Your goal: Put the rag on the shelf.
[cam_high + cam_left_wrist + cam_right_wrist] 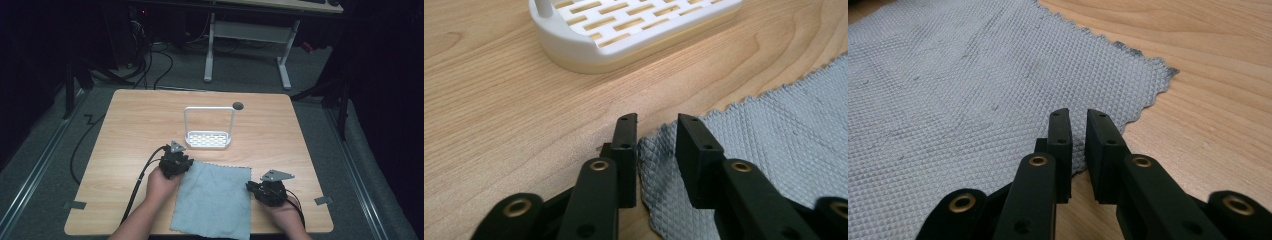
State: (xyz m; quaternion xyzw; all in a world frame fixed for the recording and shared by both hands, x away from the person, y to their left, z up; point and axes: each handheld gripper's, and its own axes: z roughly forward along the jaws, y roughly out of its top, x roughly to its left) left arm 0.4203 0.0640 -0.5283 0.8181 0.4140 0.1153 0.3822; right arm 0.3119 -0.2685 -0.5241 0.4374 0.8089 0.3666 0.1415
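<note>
A grey-blue waffle cloth [212,200] lies flat on the wooden table [135,120], its near edge hanging over the front. My left gripper [186,161] is at the cloth's far left corner. In the left gripper view its jaws [656,120] stand apart, with the slightly rumpled corner of the cloth [774,130] between them and not pinched. My right gripper [249,186] is at the cloth's right edge. In the right gripper view its jaws [1079,114] have a narrow gap over the cloth's [948,75] scalloped edge, near the far right corner.
A white slotted rack [208,140] with a tall wire handle stands just behind the cloth, close to the left gripper, its tray [624,30] near in the left gripper view. A round cable hole [238,106] sits at the table's back. Bare wood lies left and right.
</note>
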